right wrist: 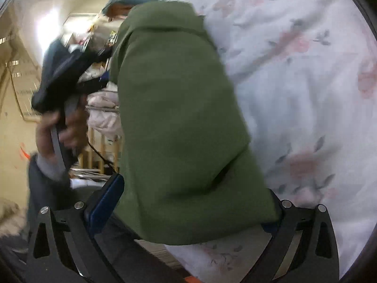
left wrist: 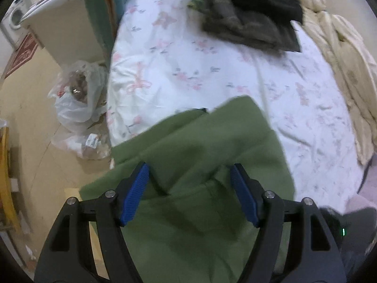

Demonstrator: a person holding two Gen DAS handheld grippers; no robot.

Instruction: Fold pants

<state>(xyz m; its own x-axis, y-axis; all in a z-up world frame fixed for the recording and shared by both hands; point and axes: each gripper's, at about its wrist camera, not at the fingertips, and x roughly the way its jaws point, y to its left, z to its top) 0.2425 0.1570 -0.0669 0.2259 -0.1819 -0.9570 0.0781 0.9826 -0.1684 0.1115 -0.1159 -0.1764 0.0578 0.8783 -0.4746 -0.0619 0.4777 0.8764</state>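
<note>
Green pants (left wrist: 202, 155) lie folded at the near edge of a bed with a white floral sheet (left wrist: 188, 54). My left gripper (left wrist: 190, 176) is open just above the pants, its blue pads (left wrist: 135, 193) wide apart with nothing between them. In the right wrist view the same green pants (right wrist: 179, 108) fill the middle. My right gripper (right wrist: 195, 202) is open, its jaws wide; the fabric lies between and over them, hiding the right pad. The person's hand with the left gripper (right wrist: 63, 108) shows at the left.
A pile of dark clothes (left wrist: 249, 16) lies at the far side of the bed, with a cream quilt (left wrist: 339, 54) along the right. On the floor left of the bed stand a plastic bag (left wrist: 77, 99) and a white cabinet (left wrist: 61, 23).
</note>
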